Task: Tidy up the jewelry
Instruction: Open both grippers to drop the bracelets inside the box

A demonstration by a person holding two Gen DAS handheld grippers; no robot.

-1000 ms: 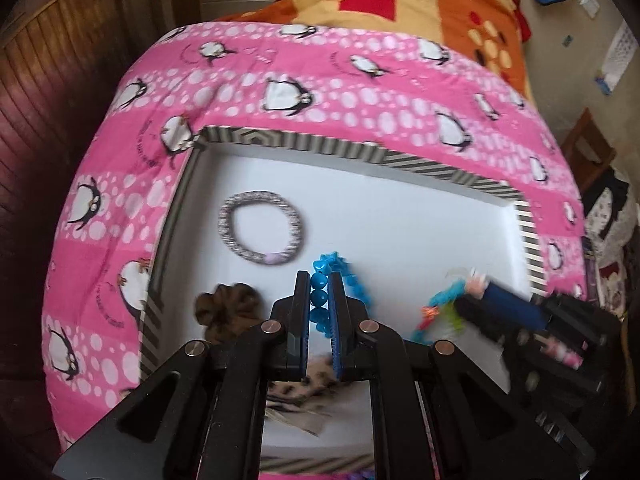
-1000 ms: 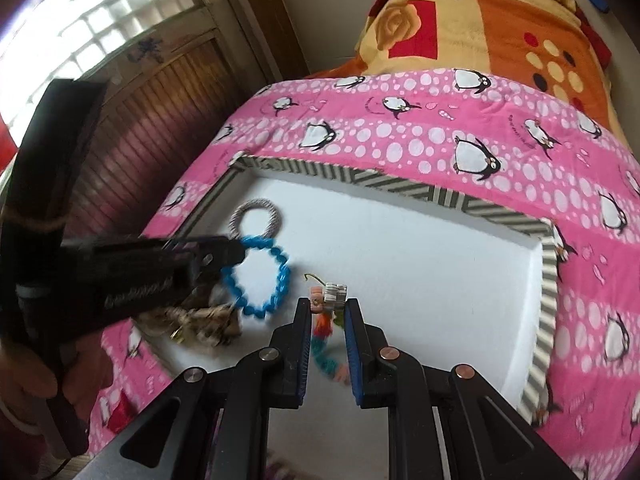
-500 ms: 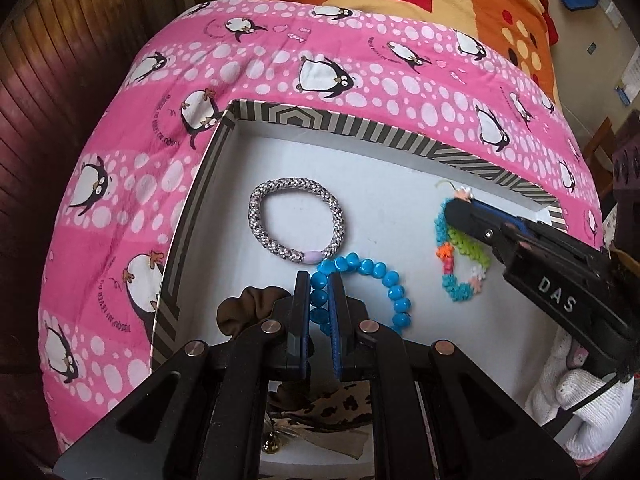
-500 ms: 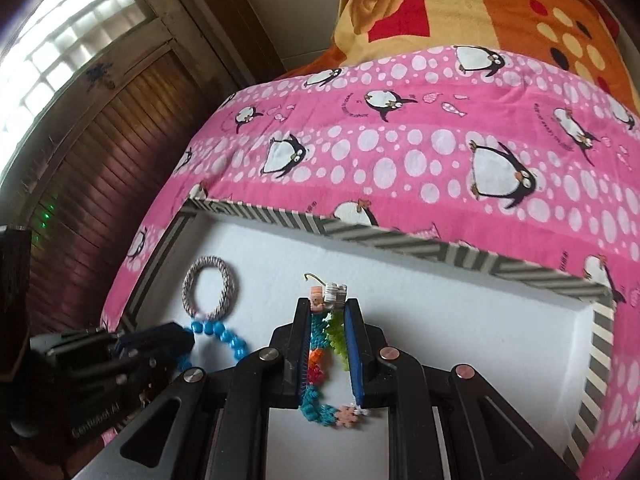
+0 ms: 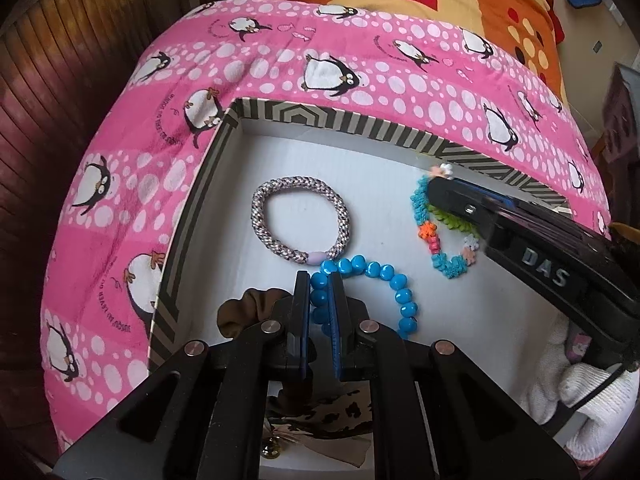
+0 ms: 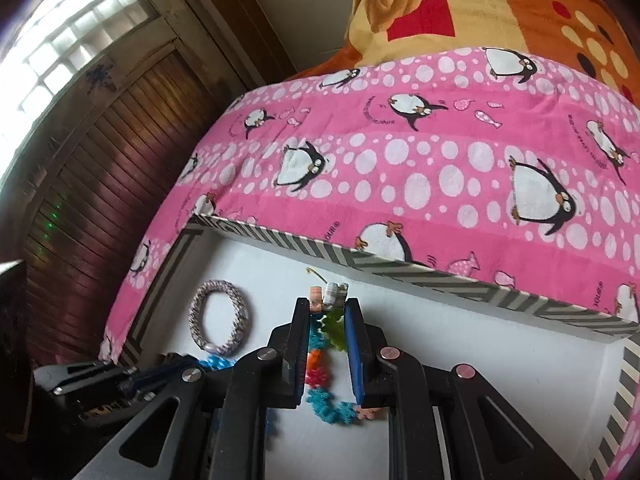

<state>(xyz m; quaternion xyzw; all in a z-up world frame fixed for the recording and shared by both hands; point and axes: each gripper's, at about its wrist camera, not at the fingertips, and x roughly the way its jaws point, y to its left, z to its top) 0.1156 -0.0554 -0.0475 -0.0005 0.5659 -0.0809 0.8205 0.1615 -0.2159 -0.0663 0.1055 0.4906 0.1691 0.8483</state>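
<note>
A white tray with a striped rim [image 5: 344, 122] lies on the pink penguin blanket. My left gripper [image 5: 320, 280] is shut on a blue bead bracelet [image 5: 394, 282] that rests low on the tray floor. A braided grey-pink bracelet [image 5: 300, 220] lies just beyond it; it also shows in the right wrist view [image 6: 220, 322]. My right gripper [image 6: 329, 310] holds a multicoloured flower bracelet [image 6: 330, 400] near the tray's far rim [image 6: 420, 274], with the jaws slightly apart around it. That bracelet [image 5: 436, 240] and the right gripper [image 5: 440, 184] show in the left wrist view.
A brown scrunchie [image 5: 248, 312] and a leopard-print fabric piece [image 5: 320, 420] with a small bell lie in the tray's near left corner. A white cloth item [image 5: 588, 400] sits at the near right. A wooden door [image 6: 100, 160] stands left of the bed.
Both grippers have moved forward and lower into the tray with their bracelets. The flower bracelet now lies by the far rim and the right jaws have opened slightly.
</note>
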